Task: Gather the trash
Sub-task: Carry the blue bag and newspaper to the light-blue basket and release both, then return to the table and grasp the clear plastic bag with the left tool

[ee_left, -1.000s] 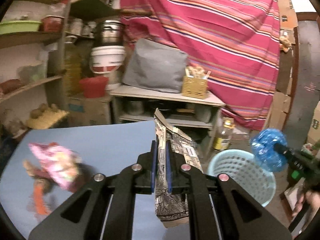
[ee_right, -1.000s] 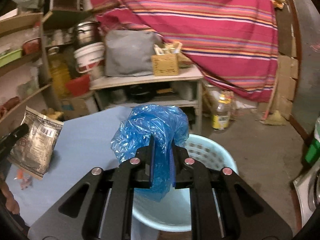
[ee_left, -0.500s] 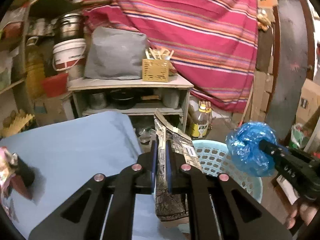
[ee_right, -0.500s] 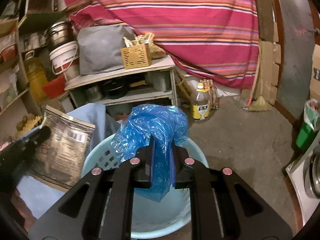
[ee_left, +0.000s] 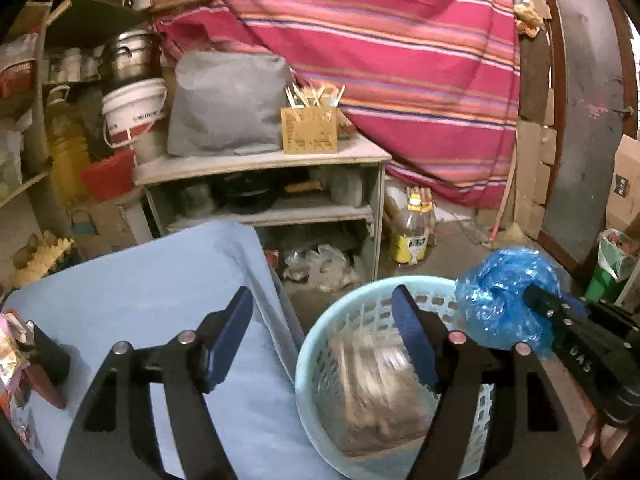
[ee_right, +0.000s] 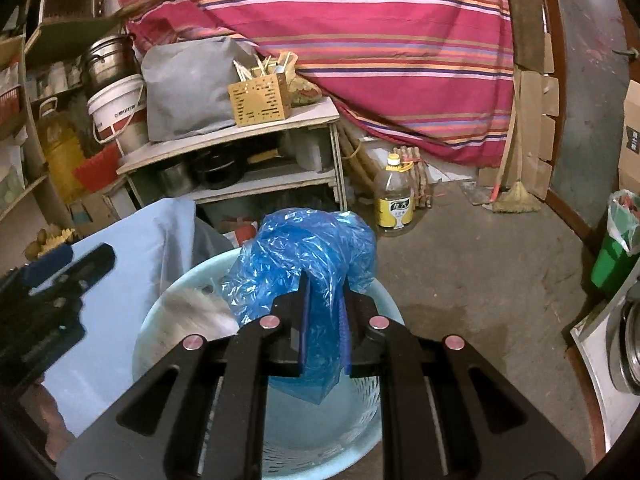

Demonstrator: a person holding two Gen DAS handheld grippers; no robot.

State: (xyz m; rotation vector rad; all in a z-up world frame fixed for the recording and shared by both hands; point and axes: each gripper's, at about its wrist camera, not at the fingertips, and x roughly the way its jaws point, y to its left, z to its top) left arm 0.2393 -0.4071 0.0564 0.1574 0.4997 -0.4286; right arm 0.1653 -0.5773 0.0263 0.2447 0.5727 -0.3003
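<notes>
Table w/ light blue cloth [ee_left: 160, 280] at left, cloth edge hanging down beside the pale blue basket [ee_left: 316, 344]; a pink crumpled wrapper [ee_left: 12, 344] lies on the cloth at far left, mostly cut off by the frame. Basket stands on the concrete floor [ee_right: 480, 264], just beside the table. Also on floor: oil bottle w/ yellow label [ee_right: 394, 196], a broom head [ee_right: 516, 196] by the wall, green bin w/ liner [ee_right: 616, 244] at right. Behind, a wooden shelf unit [ee_left: 260, 160]: top board carries grey bag [ee_left: 228, 104] and bamboo utensil box [ee_left: 310, 128], side by side; lower boards hold dark pots, blurry.
</notes>
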